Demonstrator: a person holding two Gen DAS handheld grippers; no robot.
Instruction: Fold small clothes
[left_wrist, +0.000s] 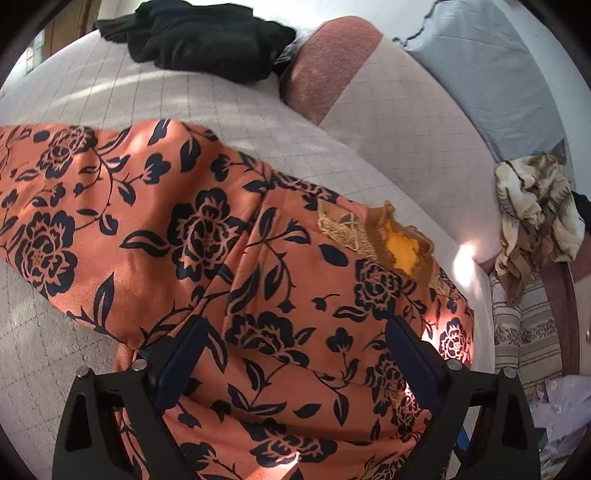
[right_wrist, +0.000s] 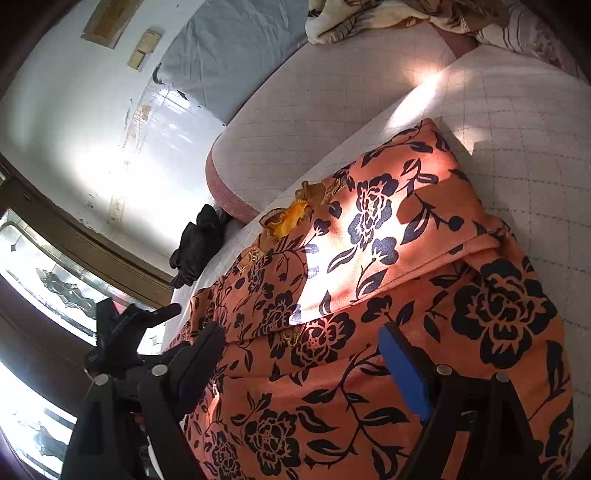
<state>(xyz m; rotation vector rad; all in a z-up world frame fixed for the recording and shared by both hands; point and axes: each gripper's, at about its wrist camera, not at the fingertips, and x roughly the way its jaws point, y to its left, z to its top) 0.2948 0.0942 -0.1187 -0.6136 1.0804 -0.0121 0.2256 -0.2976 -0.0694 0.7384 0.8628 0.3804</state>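
An orange garment with a dark floral print (left_wrist: 207, 236) lies spread on a quilted light sofa cushion (left_wrist: 184, 107); it has a yellow and tan lace neckline (left_wrist: 402, 251). My left gripper (left_wrist: 295, 332) hovers just above it with both fingers wide apart and nothing between them. In the right wrist view the same garment (right_wrist: 388, 258) lies partly folded over itself, neckline (right_wrist: 291, 218) at the far end. My right gripper (right_wrist: 303, 343) is open just over the cloth. The left gripper's black body (right_wrist: 122, 332) shows at the left.
A black garment (left_wrist: 207, 40) lies bunched at the sofa's far end, also seen in the right wrist view (right_wrist: 195, 247). A cream and brown crumpled cloth (left_wrist: 535, 214) lies on the right. A grey-blue pillow (left_wrist: 487, 66) leans behind. Windows (right_wrist: 48, 280) are at left.
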